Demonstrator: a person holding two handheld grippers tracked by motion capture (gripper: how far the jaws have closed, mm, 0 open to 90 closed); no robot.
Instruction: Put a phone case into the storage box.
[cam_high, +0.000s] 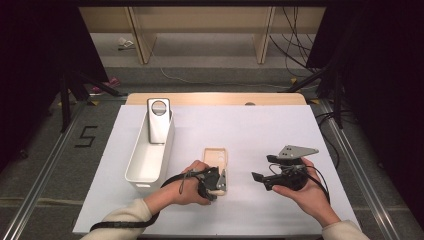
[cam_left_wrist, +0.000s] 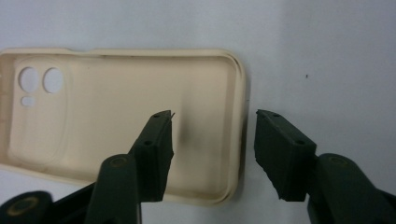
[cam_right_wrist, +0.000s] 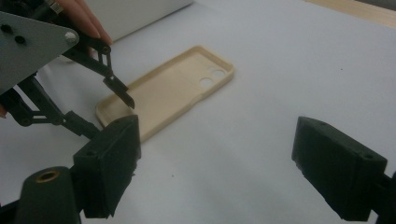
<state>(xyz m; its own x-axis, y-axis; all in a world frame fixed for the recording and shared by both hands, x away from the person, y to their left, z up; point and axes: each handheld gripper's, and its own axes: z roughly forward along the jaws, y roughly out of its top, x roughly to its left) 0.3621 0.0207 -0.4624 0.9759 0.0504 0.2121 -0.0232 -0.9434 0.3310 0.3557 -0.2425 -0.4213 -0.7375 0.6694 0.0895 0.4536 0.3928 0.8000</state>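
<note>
A long white plastic bin (cam_high: 149, 160) at the table's left holds a silver-white phone case (cam_high: 159, 120), standing upright against its far end. Right of the bin, a cream phone case (cam_high: 215, 159) lies hollow side up; the left gripper (cam_high: 218, 183) straddles its near end wall, jaws apart, not pressing. The right gripper (cam_high: 260, 180), farther right, has its jaws spread wide over bare table

High view above the person's side, facing forward and down on the counter (cam_high: 260, 135), both gripper views low, close, sharing the beige phone case (cam_left_wrist: 140, 116).
</note>
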